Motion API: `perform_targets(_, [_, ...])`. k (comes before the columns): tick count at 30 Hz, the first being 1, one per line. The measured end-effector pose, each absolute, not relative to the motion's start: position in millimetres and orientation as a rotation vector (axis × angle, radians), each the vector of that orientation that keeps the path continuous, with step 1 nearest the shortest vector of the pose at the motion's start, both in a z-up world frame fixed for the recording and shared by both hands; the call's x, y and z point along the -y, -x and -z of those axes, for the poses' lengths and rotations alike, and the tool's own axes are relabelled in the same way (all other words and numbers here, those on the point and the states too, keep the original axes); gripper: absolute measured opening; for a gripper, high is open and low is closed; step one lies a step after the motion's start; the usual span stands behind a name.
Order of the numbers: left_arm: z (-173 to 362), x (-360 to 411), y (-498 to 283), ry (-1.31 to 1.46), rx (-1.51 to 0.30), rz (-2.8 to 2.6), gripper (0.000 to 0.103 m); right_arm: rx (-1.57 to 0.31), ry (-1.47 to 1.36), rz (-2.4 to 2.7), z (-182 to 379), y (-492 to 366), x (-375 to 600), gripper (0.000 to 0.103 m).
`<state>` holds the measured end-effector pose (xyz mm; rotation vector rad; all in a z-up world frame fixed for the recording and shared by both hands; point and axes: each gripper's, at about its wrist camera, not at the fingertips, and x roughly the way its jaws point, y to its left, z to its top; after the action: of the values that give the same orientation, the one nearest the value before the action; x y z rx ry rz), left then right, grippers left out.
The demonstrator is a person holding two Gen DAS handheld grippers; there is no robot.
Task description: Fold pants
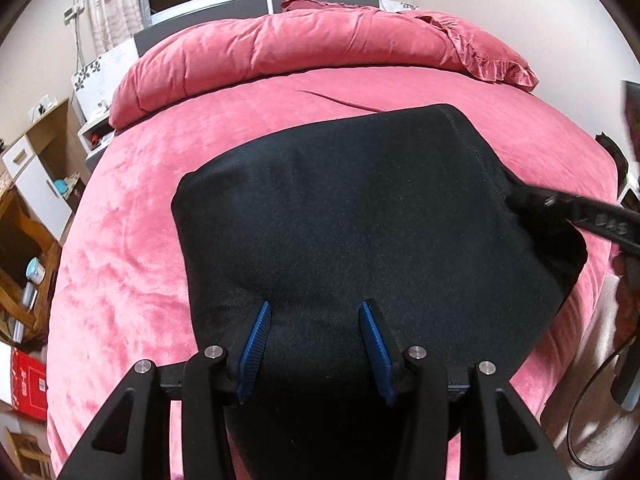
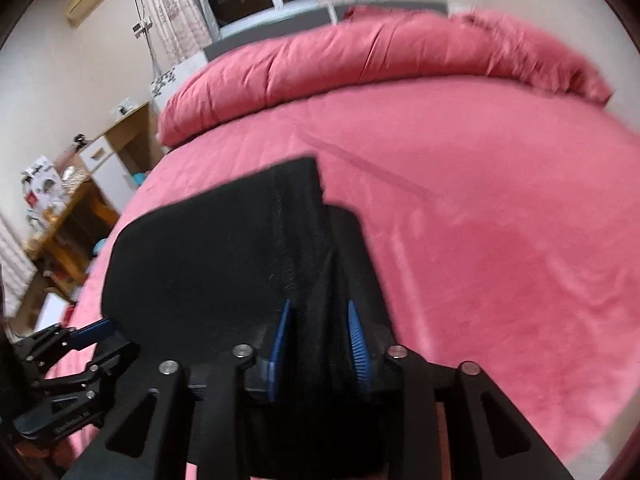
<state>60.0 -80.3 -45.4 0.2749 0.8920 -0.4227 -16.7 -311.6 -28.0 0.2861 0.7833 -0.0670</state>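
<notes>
Black pants (image 1: 360,208) lie folded into a thick slab on the pink bed (image 1: 140,240). My left gripper (image 1: 316,312) is open over the near edge of the pants, blue pads (image 1: 256,340) apart, nothing between them but the cloth below. My right gripper (image 2: 320,316) is shut on a raised fold of the pants (image 2: 224,248) at their right side, cloth bunched between its blue pads (image 2: 356,340). The right gripper also shows in the left wrist view (image 1: 576,212) at the pants' right edge. The left gripper shows in the right wrist view (image 2: 92,332) at the pants' left corner.
A rolled pink duvet (image 1: 304,48) lies across the head of the bed. Wooden shelves and a desk (image 1: 36,208) stand left of the bed. A black cable (image 1: 588,392) hangs off the bed's right side. The right wrist view is motion-blurred.
</notes>
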Motion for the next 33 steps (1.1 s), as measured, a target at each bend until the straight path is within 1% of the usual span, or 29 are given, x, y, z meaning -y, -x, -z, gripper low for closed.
perform_targets(3, [44.2,75.8,-60.5,-0.257,-0.899,0.422,0.047,-0.687,-0.283,0.076,4.4,35.0,311.7,0.031])
perform_targets(6, [44.0,75.9,-58.3,-0.261,-0.898,0.413,0.048,-0.654,-0.293,-0.005,-7.0,44.2,304.0,0.031])
perform_targets(12, [41.8,76.8,-59.2,-0.265,-0.906,0.408,0.048,-0.814,-0.199,-0.08,19.1,31.4,277.9,0.031])
perform_targets(13, [41.7,75.6,-58.6,-0.263,-0.907,0.409,0.048,-0.84,-0.185,-0.057,25.0,29.0,278.5,0.03])
perform_targets(14, [41.6,73.9,-57.0,-0.261,-0.905,0.417,0.047,-0.874,-0.173,-0.013,33.8,27.2,283.0,0.026])
perform_targets(15, [41.1,73.1,-55.2,-0.26,-0.901,0.422,0.048,-0.887,-0.18,0.013,38.6,27.6,287.9,0.025])
perform_targets(17, [40.9,69.9,-49.4,-0.271,-0.884,0.432,0.048,-0.883,-0.212,0.045,41.7,30.0,299.5,0.015])
perform_targets(19, [40.8,66.1,-44.9,-0.276,-0.88,0.434,0.049,-0.88,-0.236,0.053,40.3,30.3,306.2,0.015])
perform_targets(21, [38.1,59.4,-43.8,-0.25,-0.887,0.442,0.049,-0.881,-0.276,0.041,36.4,28.6,310.3,0.015])
perform_targets(22, [36.1,54.8,-44.4,-0.225,-0.897,0.449,0.049,-0.883,-0.29,0.035,33.5,26.1,310.5,0.018])
perform_targets(23, [33.7,50.5,-46.1,-0.2,-0.905,0.452,0.049,-0.88,-0.3,0.03,31.0,25.8,311.6,0.018])
perform_targets(25, [26.9,43.0,-50.7,-0.153,-0.904,0.452,0.049,-0.846,-0.323,0.013,22.2,28.2,311.9,0.019])
perform_targets(27, [18.4,36.5,-57.8,-0.118,-0.873,0.438,0.049,-0.817,-0.331,-0.013,14.1,24.6,311.9,0.025])
perform_targets(28, [16.1,35.7,-62.6,-0.111,-0.867,0.437,0.049,-0.812,-0.324,-0.024,10.6,18.8,310.8,0.03])
perform_targets(29, [14.5,36.3,-68.0,-0.11,-0.869,0.438,0.049,-0.808,-0.316,-0.033,9.2,11.0,308.1,0.032])
perform_targets(33, [13.2,49.3,-91.5,-0.155,-0.877,0.422,0.049,-0.812,-0.233,-0.087,0.7,-19.1,295.0,0.032])
